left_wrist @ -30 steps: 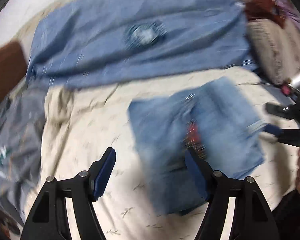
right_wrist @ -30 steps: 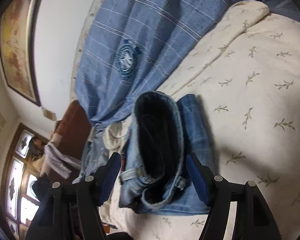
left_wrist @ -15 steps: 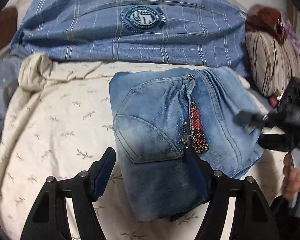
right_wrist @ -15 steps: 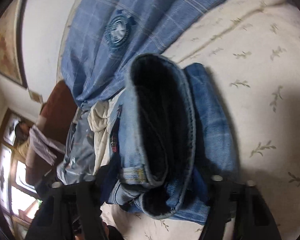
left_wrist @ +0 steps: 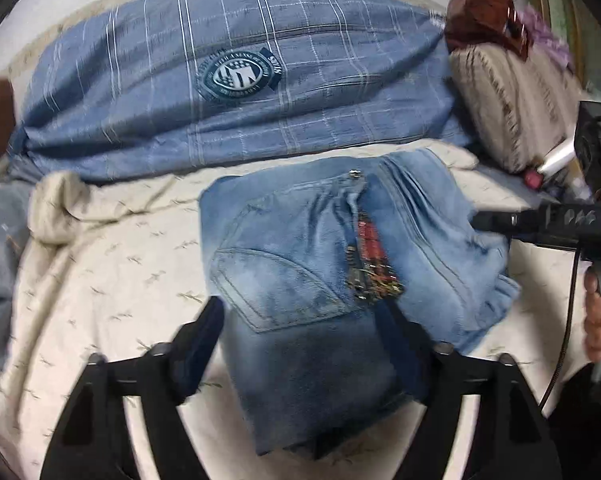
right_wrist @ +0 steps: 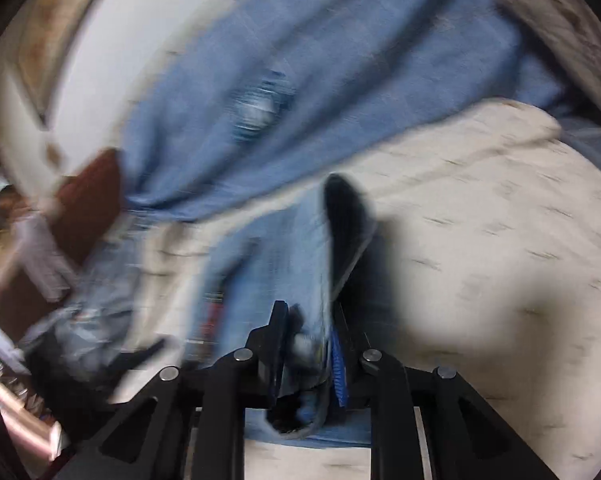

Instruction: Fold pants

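Item, folded jeans (left_wrist: 324, 280), lying mid-frame on the patterned bed sheet (left_wrist: 112, 280): right gripper (right_wrist: 306, 344) fingers, having just been closing, are pinching the denim edge; left gripper (left_wrist: 300, 344) fingers, widening, are straddling the lower fold ungripped; advisable: lifting evenly, keeping layers aligned.

The blue checked pillow (left_wrist: 236, 80) bears a round emblem whose lettering is too blurred to read.

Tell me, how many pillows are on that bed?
2 that I can see: a big blue plaid pillow lying across the far side of the bed behind the folded jeans, and a beige striped pillow at its right end. Others may be hidden.
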### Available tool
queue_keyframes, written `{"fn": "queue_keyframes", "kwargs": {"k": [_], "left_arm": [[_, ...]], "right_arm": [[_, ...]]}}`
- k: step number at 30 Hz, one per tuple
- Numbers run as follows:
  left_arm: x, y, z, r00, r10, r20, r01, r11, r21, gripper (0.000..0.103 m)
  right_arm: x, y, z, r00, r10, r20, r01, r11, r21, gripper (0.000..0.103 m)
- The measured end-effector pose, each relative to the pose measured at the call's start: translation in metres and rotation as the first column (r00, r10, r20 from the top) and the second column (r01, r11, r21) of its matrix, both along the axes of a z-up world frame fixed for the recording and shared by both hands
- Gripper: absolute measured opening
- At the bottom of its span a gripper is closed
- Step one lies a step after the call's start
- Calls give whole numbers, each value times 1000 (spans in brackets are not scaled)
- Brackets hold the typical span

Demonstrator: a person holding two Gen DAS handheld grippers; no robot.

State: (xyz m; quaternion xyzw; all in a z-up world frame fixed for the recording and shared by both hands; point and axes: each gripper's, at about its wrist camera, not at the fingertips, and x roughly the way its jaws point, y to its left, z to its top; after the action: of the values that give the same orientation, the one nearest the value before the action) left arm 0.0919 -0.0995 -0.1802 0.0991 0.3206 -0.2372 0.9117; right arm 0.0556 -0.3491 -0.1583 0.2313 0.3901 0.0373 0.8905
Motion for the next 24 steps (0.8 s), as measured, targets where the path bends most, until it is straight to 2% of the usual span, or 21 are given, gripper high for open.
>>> {"fn": "queue_keyframes", "kwargs": {"k": [1, 2, 3, 5, 9, 13, 16, 21, 24], "left_arm": [[-1, -3, 1, 1000, 12, 18, -12, 1000, 18, 89], [-2, -5, 2, 999, 15, 29, -15, 1000, 27, 89], [-2, -7, 2, 999, 16, 35, -18, 999, 34, 90], [-4, -9, 3, 998, 34, 53, -37, 997, 61, 92], [-6, -10, 5, 997, 35, 69, -41, 995, 87, 92], [-6, -11, 7, 997, 35, 68, -42, 994, 97, 92], [-6, -12, 7, 997, 34, 75, -42, 993, 108, 92], [-5, -14, 7, 997, 27, 78, -37, 992, 119, 92], [-5, -14, 6, 997, 25, 78, -34, 992, 121, 93]], "right_arm": [[3, -4, -9, 999, 0, -40, 1, 1000, 26, 21], [3, -8, -11, 999, -7, -44, 10, 998, 67, 21], [0, -9, -6, 1000, -13, -17, 14, 998, 59, 21], [-8, -10, 8, 998, -45, 52, 45, 999, 10, 21], [-15, -6, 27, 986, -92, 142, 96, 995, -25, 21], [-11, 15, 40, 978, -58, 203, 85, 988, -126, 21], [-5, 27, 47, 974, -18, 227, 53, 987, -149, 21], [21, 36, 47, 980, 15, 201, 12, 991, -135, 21], [50, 39, 36, 989, 47, 140, -26, 989, -145, 21]]}}
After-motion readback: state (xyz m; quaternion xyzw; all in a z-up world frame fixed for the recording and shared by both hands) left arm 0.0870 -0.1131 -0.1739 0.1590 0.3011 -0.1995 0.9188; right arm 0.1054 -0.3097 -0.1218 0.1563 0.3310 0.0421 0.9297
